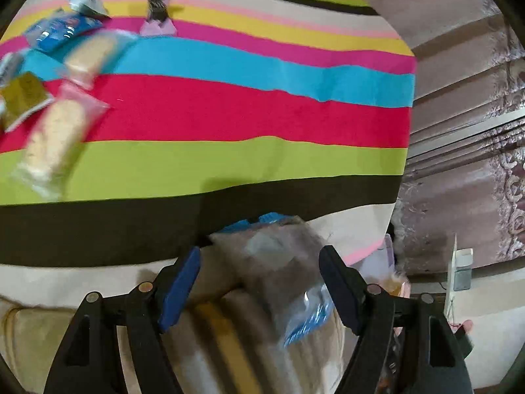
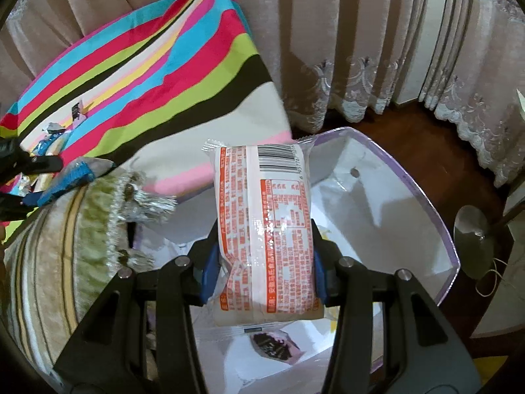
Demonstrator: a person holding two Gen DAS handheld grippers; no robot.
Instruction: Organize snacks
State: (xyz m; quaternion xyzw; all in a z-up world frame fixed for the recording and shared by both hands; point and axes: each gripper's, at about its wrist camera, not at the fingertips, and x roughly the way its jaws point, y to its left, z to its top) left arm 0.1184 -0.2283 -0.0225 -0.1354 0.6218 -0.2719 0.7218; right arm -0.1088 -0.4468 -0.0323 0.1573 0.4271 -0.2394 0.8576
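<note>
My right gripper (image 2: 264,243) is shut on a white packet with orange print and a barcode (image 2: 262,210), held over a white bag with a lilac rim (image 2: 426,197). A dark snack in a pink wrapper (image 2: 272,348) lies inside the bag. My left gripper (image 1: 259,272) hangs over the near edge of a striped blanket (image 1: 229,108). A blurred grey packet with blue edges (image 1: 279,262) sits between its fingers, and the left pad (image 1: 180,289) stands clear of it. Several more snack packets (image 1: 55,138) lie on the blanket at the far left.
A striped, fringed cushion (image 2: 65,246) lies between the blanket and the bag. Beige curtains with lace hems (image 2: 344,49) hang behind, over a dark wooden floor (image 2: 410,121). A small dark snack in a pink wrapper (image 1: 157,16) lies alone on the blanket.
</note>
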